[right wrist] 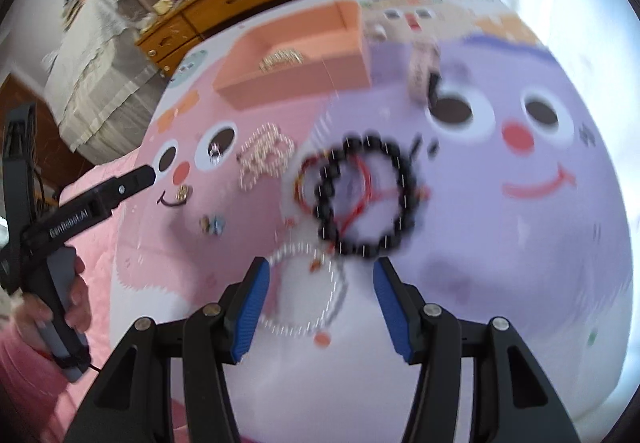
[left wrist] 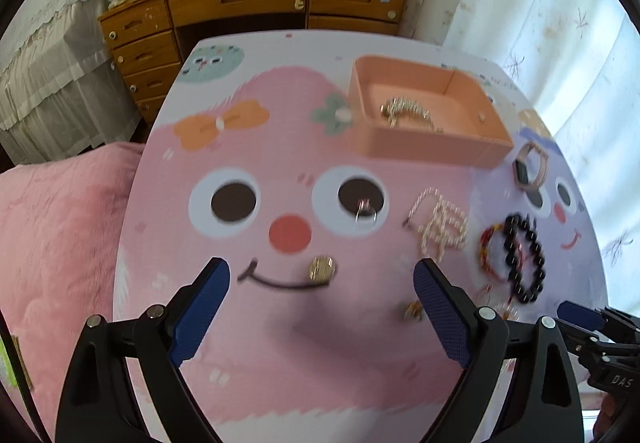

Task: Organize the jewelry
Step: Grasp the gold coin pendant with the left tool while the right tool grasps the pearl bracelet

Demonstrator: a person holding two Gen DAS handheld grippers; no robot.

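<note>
An orange box (left wrist: 430, 145) with a gold chain (left wrist: 408, 111) in it stands far right on the cartoon mat; it also shows in the right wrist view (right wrist: 296, 77). My left gripper (left wrist: 322, 279) is open and empty above a gold ring (left wrist: 322, 268). A silver ring (left wrist: 365, 213), a pearl necklace (left wrist: 442, 225), a black bead bracelet (left wrist: 524, 257) over a red bracelet (left wrist: 490, 249), and a pink watch (left wrist: 530, 165) lie on the mat. My right gripper (right wrist: 320, 275) is open and empty over a white bead bracelet (right wrist: 306, 289), just short of the black bracelet (right wrist: 364, 195).
A small earring (left wrist: 412, 309) lies by the left gripper's right finger. A pink blanket (left wrist: 56, 243) lies left of the table. A wooden desk (left wrist: 248, 7) with drawers stands behind. A curtain (left wrist: 560, 23) hangs at the right. The left gripper's body (right wrist: 80, 211) shows in the right wrist view.
</note>
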